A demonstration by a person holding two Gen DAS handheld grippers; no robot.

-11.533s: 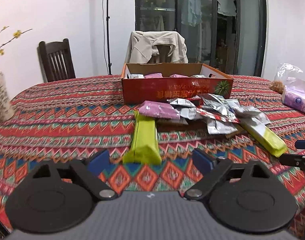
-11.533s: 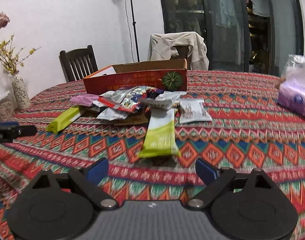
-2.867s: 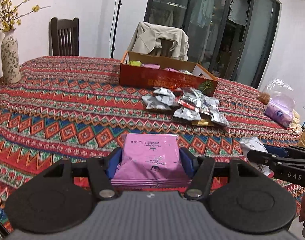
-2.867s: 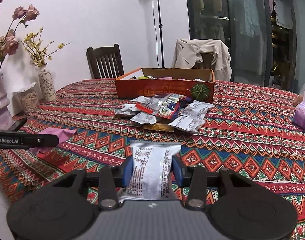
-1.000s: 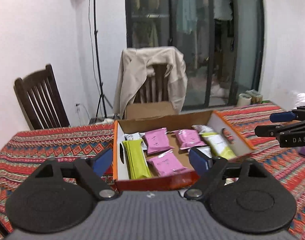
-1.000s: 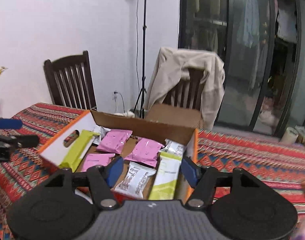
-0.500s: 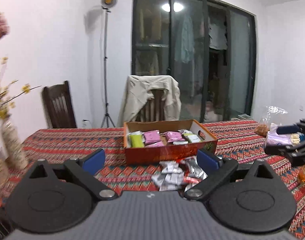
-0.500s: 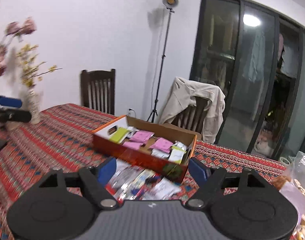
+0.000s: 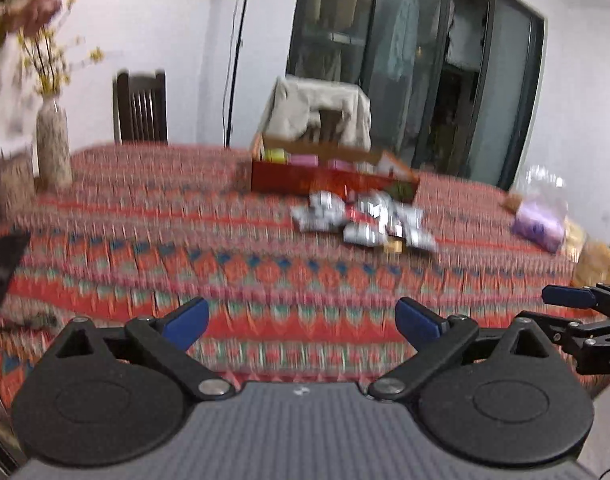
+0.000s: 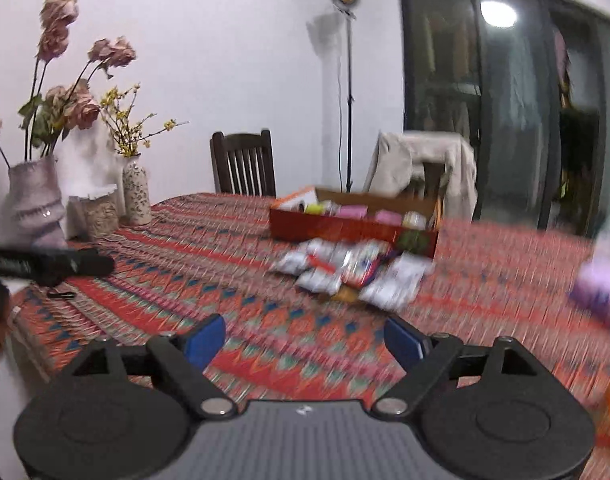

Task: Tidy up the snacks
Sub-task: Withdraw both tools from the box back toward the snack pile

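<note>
An orange cardboard box [image 9: 329, 178] holding pink and green snack packs stands at the far side of the patterned table; it also shows in the right wrist view [image 10: 345, 226]. A heap of silver and white snack packets [image 9: 365, 220] lies in front of it, seen too in the right wrist view [image 10: 353, 270]. My left gripper [image 9: 301, 322] is open and empty, low over the near table. My right gripper [image 10: 305, 340] is open and empty, also well short of the heap. Both views are blurred by motion.
Vases with flowers [image 10: 37, 200] stand at the table's left edge. A purple tissue pack [image 9: 539, 226] and bagged food lie at the right. Chairs, one draped with a beige jacket [image 9: 321, 110], stand behind the table. The right gripper shows at the left view's right edge [image 9: 585, 320].
Both grippers have pulled back from the box and dropped lower toward the near table; the box and heap now look farther off. Both stay open and empty.
</note>
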